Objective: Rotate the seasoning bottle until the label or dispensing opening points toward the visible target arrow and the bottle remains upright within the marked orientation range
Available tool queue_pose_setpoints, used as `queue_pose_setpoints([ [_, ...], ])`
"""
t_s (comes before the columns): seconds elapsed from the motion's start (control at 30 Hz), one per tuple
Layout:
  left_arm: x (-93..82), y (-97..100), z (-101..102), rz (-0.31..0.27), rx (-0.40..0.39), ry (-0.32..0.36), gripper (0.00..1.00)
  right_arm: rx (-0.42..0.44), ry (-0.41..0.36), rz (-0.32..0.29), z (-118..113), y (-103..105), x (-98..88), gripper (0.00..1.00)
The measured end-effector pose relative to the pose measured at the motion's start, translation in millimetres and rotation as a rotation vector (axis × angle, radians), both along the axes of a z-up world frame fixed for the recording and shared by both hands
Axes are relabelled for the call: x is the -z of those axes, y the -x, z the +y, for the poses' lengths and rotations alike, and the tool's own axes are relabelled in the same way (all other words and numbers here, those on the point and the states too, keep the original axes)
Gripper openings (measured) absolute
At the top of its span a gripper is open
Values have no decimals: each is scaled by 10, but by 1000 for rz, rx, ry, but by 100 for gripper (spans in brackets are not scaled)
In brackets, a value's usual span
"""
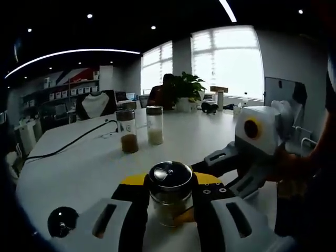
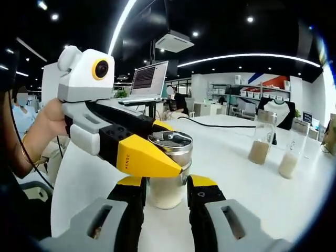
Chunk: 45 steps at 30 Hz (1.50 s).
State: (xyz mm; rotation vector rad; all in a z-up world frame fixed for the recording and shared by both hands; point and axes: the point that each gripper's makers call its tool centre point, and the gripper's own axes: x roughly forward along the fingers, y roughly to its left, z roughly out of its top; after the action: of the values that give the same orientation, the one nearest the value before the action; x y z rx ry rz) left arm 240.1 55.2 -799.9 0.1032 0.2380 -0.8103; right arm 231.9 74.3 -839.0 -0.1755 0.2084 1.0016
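The bottle [image 1: 169,193] is a clear glass cylinder with a domed, polished metal cap, holding pale granules. It stands upright on the smooth white worktop [image 1: 79,163]. The left tool [image 1: 169,197] clamps its body from both sides. The right tool [image 2: 167,191] likewise grips its lower half between black, yellow-tipped jaws.

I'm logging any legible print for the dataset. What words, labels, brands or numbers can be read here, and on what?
Nothing reads clearly.
Small dark print on the left tongs' yellow tip: blurred.
Laptop screen text: too small.
Seasoning bottle: no label in view.
Shelf boxes: too small.
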Motion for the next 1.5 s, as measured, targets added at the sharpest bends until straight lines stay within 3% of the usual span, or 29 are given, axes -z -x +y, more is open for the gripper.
queue_pose_setpoints([
  [0.37, -12, 10, 4, -37, -20, 26, 34, 8, -11, -10, 3, 2, -7, 29],
  [0.73, -9, 11, 16, -48, -25, 32, 34, -55, -31, -24, 1, 2, -6, 29],
  [0.87, -2, 33, 7, -64, -7, 9, 34, -121, -51, -26, 0, 18, -5, 29],
  [1.0, 31, 55, -12, -105, 21, -65, 35, -175, -44, -32, -6, 32, -11, 29],
  [1.3, 55, 84, -50, -85, 56, -38, 36, -333, -72, -31, -7, 144, -17, 29],
  [1.5, 68, 94, -83, -102, 103, -67, 37, -393, -53, -25, 8, 169, -36, 29],
])
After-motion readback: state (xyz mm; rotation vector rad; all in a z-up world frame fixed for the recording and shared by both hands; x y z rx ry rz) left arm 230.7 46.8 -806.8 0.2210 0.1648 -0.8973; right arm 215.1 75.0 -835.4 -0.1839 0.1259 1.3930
